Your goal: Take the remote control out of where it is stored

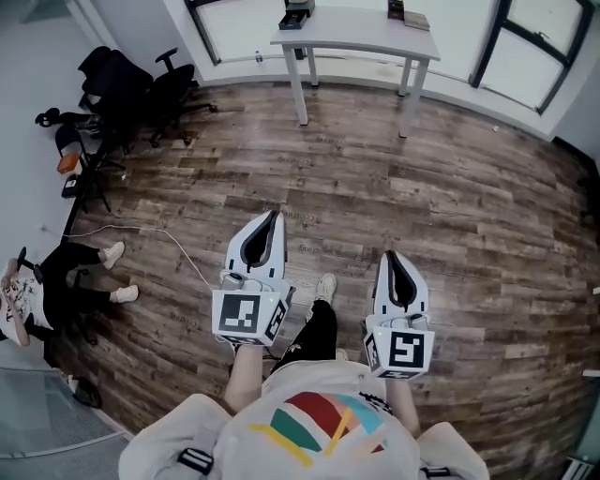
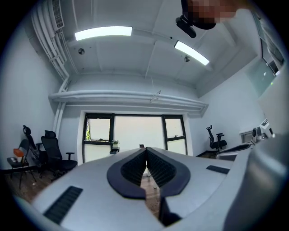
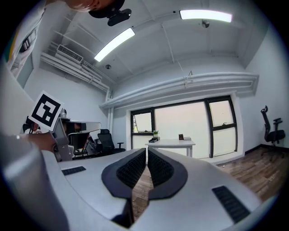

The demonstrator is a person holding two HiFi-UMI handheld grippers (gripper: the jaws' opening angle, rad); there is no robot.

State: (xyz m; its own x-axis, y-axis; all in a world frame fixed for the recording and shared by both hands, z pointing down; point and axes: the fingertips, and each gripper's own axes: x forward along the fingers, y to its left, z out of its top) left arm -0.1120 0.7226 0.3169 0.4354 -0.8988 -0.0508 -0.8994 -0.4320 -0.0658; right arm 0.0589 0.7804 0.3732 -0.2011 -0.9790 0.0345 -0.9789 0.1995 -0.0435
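No remote control shows in any view. In the head view my left gripper (image 1: 276, 216) and right gripper (image 1: 390, 255) are held side by side over the wooden floor, both pointing level toward a white table (image 1: 375, 42) by the windows. On that table sit a dark box (image 1: 297, 14) and a small dark item (image 1: 405, 14). The left gripper (image 2: 146, 151) has its pads pressed together with nothing between them. The right gripper (image 3: 146, 151) also looks shut and empty, and the white table (image 3: 174, 143) stands straight beyond it.
Black office chairs (image 1: 131, 89) crowd the far left wall. A person (image 1: 56, 281) sits at the left edge, with a white cable (image 1: 159, 234) trailing across the floor nearby. A glass panel (image 1: 37, 412) is at the lower left. Another chair (image 3: 271, 128) stands at the right wall.
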